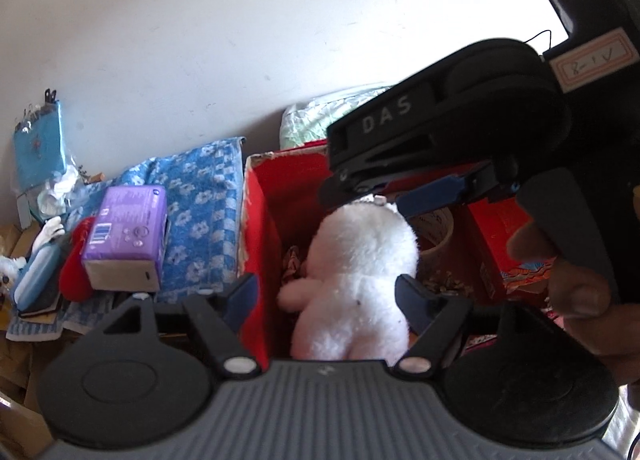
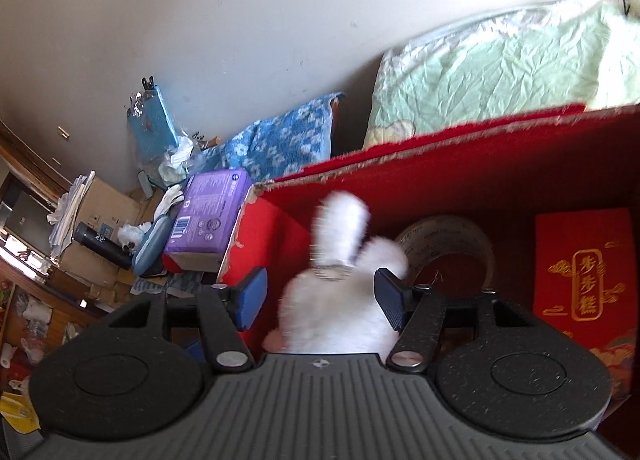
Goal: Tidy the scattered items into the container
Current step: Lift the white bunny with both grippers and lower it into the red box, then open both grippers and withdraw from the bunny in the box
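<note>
Both wrist views close above red box (image 1: 260, 228) (shared).

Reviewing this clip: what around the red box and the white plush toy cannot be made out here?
- Box floor: left wrist view, covered by the white plush toy.
- Tape roll: same view, mostly behind the right gripper.
- Toy's ears: right wrist view, motion-blurred.
- Red packet: lower part hidden behind the gripper body.

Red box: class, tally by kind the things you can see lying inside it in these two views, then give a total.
Inside the red box:
White plush toy: 1
Roll of tape: 1
Red packet with gold writing: 1
Total: 3
Small scraps on the box floor are too unclear to count.
</note>
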Motion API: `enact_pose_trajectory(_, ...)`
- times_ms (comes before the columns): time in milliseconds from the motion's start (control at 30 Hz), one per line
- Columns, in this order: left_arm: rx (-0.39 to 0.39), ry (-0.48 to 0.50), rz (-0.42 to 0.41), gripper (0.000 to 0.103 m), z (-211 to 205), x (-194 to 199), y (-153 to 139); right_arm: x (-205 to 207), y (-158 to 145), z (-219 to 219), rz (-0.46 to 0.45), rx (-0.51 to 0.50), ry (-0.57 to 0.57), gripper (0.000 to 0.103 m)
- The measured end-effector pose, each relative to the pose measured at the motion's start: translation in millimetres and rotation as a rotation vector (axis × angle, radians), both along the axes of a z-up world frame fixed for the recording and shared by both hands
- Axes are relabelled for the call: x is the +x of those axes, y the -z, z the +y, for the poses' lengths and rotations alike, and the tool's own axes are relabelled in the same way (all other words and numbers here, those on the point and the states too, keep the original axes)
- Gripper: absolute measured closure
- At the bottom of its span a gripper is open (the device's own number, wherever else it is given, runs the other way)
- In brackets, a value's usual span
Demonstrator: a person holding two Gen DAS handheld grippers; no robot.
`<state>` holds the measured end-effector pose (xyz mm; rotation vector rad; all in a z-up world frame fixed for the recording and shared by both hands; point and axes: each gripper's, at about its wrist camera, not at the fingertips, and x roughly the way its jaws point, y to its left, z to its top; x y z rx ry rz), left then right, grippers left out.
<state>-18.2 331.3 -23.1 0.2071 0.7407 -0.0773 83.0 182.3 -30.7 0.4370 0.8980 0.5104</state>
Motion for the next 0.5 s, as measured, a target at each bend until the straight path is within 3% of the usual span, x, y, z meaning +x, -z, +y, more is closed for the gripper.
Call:
enact_pose_trajectory(100, 0.003, -0.003, 0.007, 0.04, -5, 0, -1, -1, -3, -7, -0.005, 0.009, 0.013, 0.04)
enact_pose_trajectory(200, -0.006, -0.001, 0.005, 0.042, -10, 2, -4, -5, -10, -15, -0.024, 0.015, 0.033, 0.04)
enact_pose_trajectory(500, -0.018, 0.014, 0.008, 0.033, -46, 15, -21, -28, -40, -59, -0.144, -0.091, 0.166, 0.04)
